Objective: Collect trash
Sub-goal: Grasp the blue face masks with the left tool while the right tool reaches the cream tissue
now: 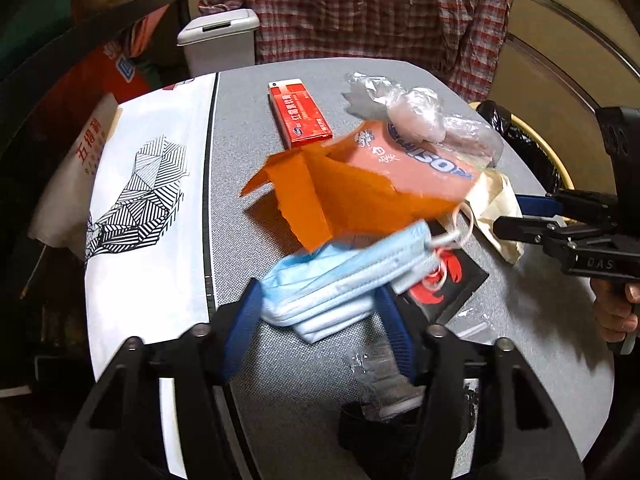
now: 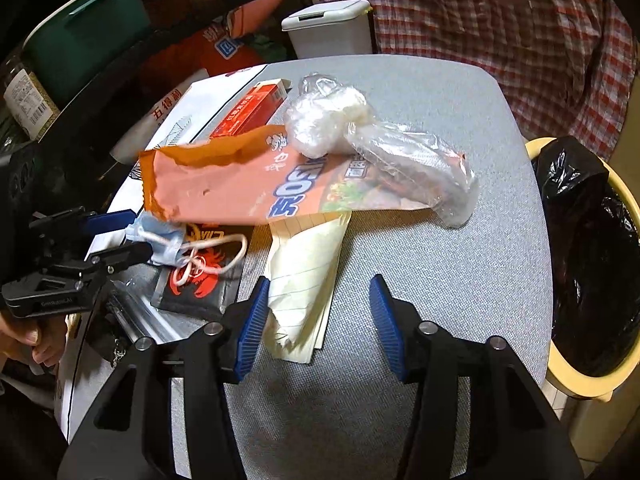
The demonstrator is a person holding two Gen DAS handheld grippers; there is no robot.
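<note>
Trash lies heaped on the grey table [image 2: 420, 280] in front of me, and both grippers point steeply down at it. My left gripper [image 1: 318, 320] hangs over the near end of the pile, jaws spread either side of the folded blue masks [image 1: 340, 284]; whether its pads touch them I cannot tell. My right gripper [image 2: 316, 320] has its jaws spread too, with the crumpled lined paper [image 2: 304, 292] lying against the inner face of the left finger [image 2: 250, 332] and the right finger well clear of it. An orange food wrapper [image 2: 240, 188] lies across the middle of the pile, clear plastic [image 2: 400, 160] on top of it. A bin with a black liner [image 2: 592, 264] stands just beside the table's right edge. A hand [image 2: 28, 340] grips the left tool's handle.
</note>
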